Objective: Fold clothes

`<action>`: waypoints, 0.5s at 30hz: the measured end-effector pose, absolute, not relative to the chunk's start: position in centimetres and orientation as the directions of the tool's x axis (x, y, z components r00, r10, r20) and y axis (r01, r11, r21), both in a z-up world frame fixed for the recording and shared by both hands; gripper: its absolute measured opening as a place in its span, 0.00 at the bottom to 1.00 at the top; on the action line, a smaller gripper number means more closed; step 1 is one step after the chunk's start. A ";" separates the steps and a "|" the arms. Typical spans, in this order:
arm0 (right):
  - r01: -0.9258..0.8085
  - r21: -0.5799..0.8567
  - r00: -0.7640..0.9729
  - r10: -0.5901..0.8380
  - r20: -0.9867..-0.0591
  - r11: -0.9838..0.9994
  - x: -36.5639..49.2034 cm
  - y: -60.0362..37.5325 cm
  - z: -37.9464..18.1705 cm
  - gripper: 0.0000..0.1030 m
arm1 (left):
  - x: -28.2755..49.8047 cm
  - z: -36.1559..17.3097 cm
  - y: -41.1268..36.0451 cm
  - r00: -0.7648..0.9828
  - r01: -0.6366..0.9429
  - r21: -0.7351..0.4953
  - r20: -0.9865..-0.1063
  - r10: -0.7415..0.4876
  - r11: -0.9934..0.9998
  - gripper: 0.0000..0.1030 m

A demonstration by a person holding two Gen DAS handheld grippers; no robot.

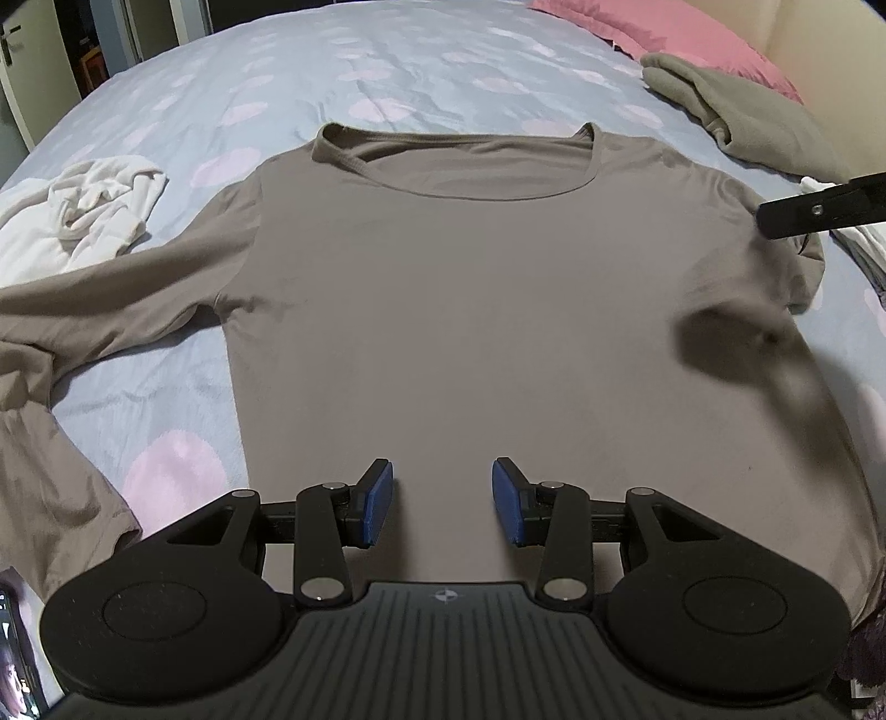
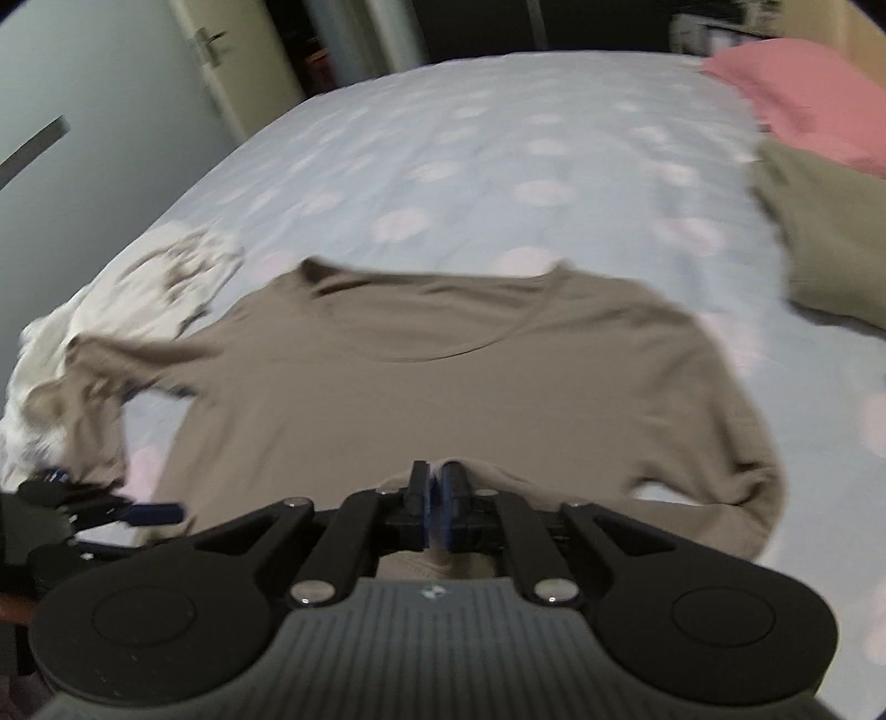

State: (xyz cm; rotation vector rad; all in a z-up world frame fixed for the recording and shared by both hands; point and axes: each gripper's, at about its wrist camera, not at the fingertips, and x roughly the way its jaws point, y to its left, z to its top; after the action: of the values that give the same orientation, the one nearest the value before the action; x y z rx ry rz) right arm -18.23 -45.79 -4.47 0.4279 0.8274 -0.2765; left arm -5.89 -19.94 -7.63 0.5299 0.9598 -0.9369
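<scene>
A taupe long-sleeved shirt [image 1: 443, 304] lies flat, front up, on the bed, neckline away from me. My left gripper [image 1: 443, 501] hovers open over the shirt's lower middle, nothing between its blue pads. In the right wrist view my right gripper [image 2: 434, 498] is shut on the shirt's right sleeve, which loops back from the shoulder over the shirt [image 2: 443, 387]. That sleeve shows as a dark blur [image 1: 747, 354] in the left wrist view, with one black finger [image 1: 814, 209] of the right gripper above it. The left sleeve [image 1: 83, 310] trails off to the left.
A crumpled white garment [image 1: 94, 210] lies left of the shirt. A folded olive garment [image 1: 747, 111] and a pink pillow [image 1: 664, 27] are at the far right. The blue dotted sheet [image 1: 387, 72] stretches beyond the collar. A door [image 2: 83, 111] stands past the bed's left side.
</scene>
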 end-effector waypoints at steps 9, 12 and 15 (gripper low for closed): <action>0.410 0.275 0.649 -0.066 -0.758 0.870 -17.5 -46.1 -5.2 0.34 | -5.7 -7.8 -19.7 0.235 0.864 -0.032 -0.858 -0.457 0.503 0.37; 0.455 0.271 0.635 -0.096 -0.767 0.848 -18.4 -47.2 -5.4 0.39 | -6.6 -7.4 -20.3 0.238 0.881 -0.018 -0.846 -0.476 0.472 0.37; 0.483 0.262 0.631 -0.125 -0.765 0.836 -19.6 -47.9 -5.2 0.46 | -7.9 -6.9 -21.2 0.248 0.902 0.013 -0.835 -0.491 0.432 0.37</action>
State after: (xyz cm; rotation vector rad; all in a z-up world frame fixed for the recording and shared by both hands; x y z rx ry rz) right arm -19.59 -47.92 -5.25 0.4762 0.8200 -0.3632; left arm -7.88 -21.18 -6.94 0.5635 0.8719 -1.0203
